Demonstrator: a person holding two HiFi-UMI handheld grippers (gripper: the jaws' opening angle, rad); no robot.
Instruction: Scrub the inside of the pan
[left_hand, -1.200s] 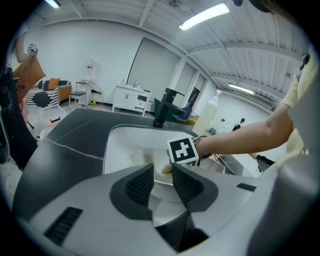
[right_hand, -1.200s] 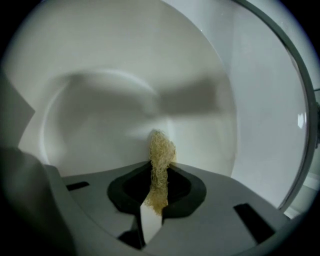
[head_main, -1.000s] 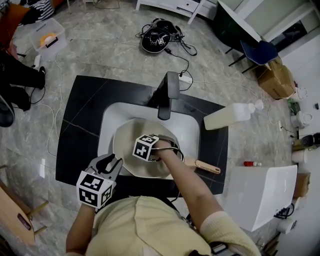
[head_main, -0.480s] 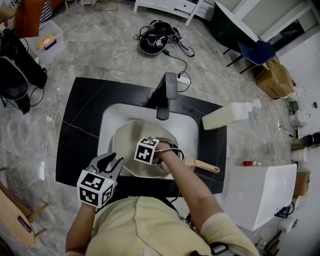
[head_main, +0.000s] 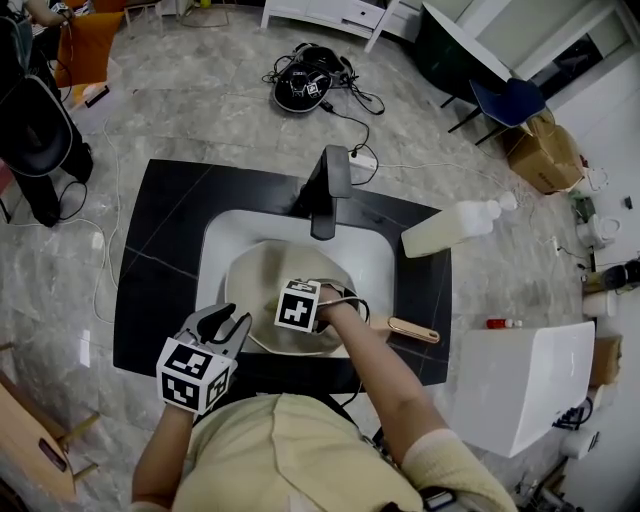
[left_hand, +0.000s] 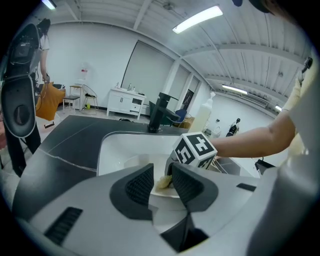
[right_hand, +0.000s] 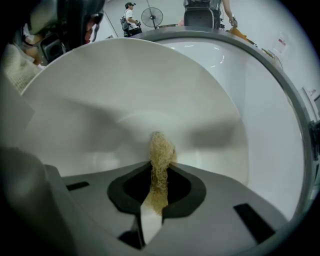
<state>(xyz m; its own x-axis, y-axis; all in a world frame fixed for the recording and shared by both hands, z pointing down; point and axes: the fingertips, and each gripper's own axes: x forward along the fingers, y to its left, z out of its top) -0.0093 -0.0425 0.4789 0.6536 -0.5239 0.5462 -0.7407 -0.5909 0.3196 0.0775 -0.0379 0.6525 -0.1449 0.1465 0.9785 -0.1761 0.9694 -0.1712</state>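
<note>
From the head view, a cream pan (head_main: 255, 280) sits in the white sink (head_main: 375, 250) set into a black counter (head_main: 170, 220), below the black tap (head_main: 325, 190). Its wooden handle (head_main: 412, 330) points right over the sink's edge. The right gripper (head_main: 290, 312) reaches down into the pan, its marker cube (head_main: 298, 305) covering the jaws. The left gripper (head_main: 225, 322) hangs over the counter's front edge, just beside the pan's near-left rim. A pale bottle (head_main: 450, 230) lies at the counter's far right corner.

The left gripper view shows what the head view cannot. This claw stands narrowly open with nothing between its jaws. Through the gap appear the pan's rim and a scrap of tan scrubber (left_hand: 162, 182) under the right gripper's cube.

The right gripper view alone shows that claw's grip: the jaws are clamped on the scrubber, a thin strip of coarse, straw-coloured fibre standing on edge. Its frayed tip meets the pan's inner surface. The inside is smooth, off-white and glossy, with a shallow curved wall. The sink's wall rises to the right.
</note>
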